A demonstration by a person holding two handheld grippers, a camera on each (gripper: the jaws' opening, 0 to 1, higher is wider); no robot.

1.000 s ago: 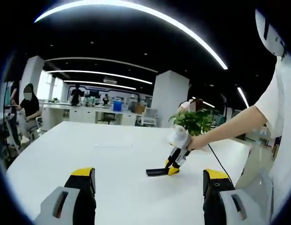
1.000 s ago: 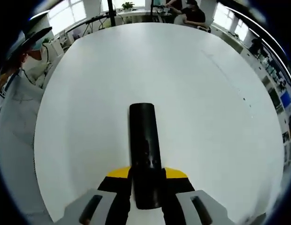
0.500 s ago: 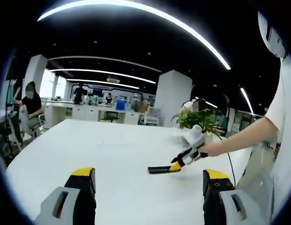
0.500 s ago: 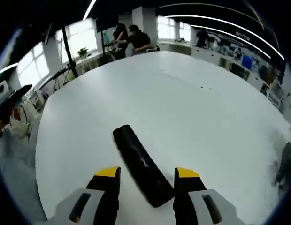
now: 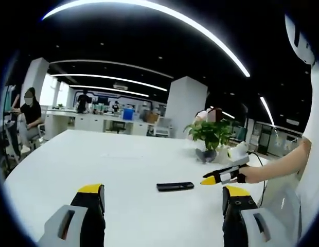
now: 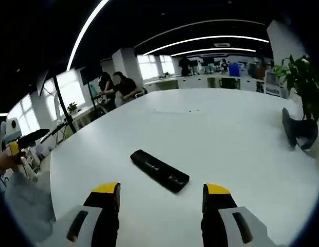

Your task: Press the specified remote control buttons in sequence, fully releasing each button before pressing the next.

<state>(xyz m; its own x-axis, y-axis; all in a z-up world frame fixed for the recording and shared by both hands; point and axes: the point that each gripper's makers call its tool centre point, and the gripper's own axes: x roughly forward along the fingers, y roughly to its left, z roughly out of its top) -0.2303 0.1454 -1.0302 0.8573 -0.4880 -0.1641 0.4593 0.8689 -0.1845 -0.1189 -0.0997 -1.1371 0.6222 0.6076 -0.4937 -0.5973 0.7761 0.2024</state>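
Left gripper view looks across a white table [image 5: 123, 170] where the black remote [image 5: 175, 186] lies flat, well ahead of the left gripper [image 5: 162, 198], whose jaws stand spread wide with nothing between them. To the right of the remote in that view the right gripper [image 5: 204, 181] hangs above the table, held by a person's hand [image 5: 252, 175]; it is close beside the remote's end but apart from it, and from here its yellow tips look nearly together, though that is hard to judge at this angle. Right gripper view shows its own jaws spread, the right gripper [image 6: 160, 193] hovering short of the remote [image 6: 159, 170], which lies diagonally on the bare table [image 6: 226, 134] with its buttons too small to make out. A potted plant [image 6: 301, 98] stands off at the table's far side. Since no jaw touches the remote, a release looks complete. The risk from here is a badly aimed press: the remote lies loose and skewed, so a tip landing off-centre could push it sliding or spin it, or catch two neighbouring buttons at once.
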